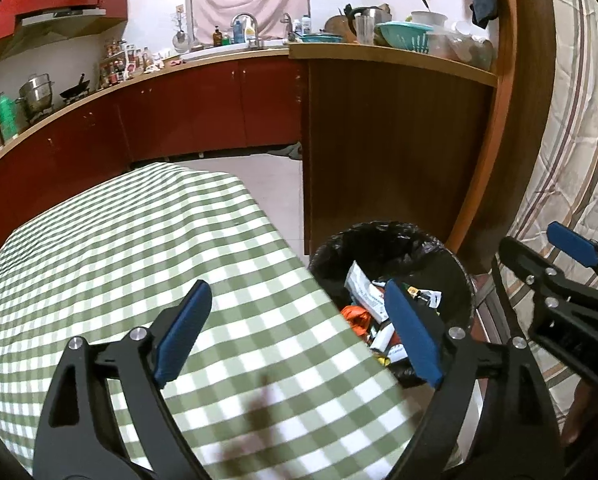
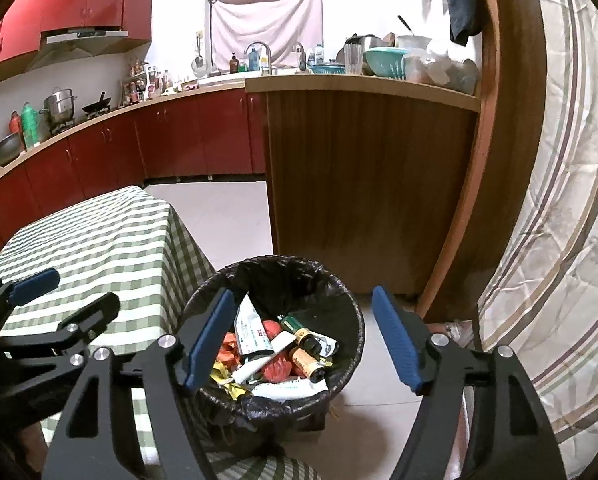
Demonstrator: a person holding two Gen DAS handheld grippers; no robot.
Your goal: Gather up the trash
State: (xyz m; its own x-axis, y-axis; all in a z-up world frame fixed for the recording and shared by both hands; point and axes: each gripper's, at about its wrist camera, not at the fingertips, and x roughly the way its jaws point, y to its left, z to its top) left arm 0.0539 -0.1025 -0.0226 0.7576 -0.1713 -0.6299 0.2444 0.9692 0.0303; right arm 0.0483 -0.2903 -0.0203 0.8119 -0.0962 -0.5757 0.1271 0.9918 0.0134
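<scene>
A trash bin (image 2: 339, 300) lined with a black bag stands on the floor beside the table; it also shows in the left wrist view (image 1: 451, 256). It holds wrappers, tubes, red packets and small bottles (image 2: 303, 344). My right gripper (image 2: 303, 340) is open and empty, hanging over the bin's mouth. My left gripper (image 1: 299, 328) is open and empty above the edge of the green checked tablecloth (image 1: 147, 248), by the bin. Each gripper shows in the other's view, the right one (image 1: 539, 256) and the left one (image 2: 75, 292).
A wooden counter (image 2: 371, 200) stands behind the bin, with bowls and cups on top. A striped mattress (image 2: 559, 240) leans at the right. Red kitchen cabinets (image 2: 159, 144) line the back, across a strip of tiled floor (image 2: 227, 216).
</scene>
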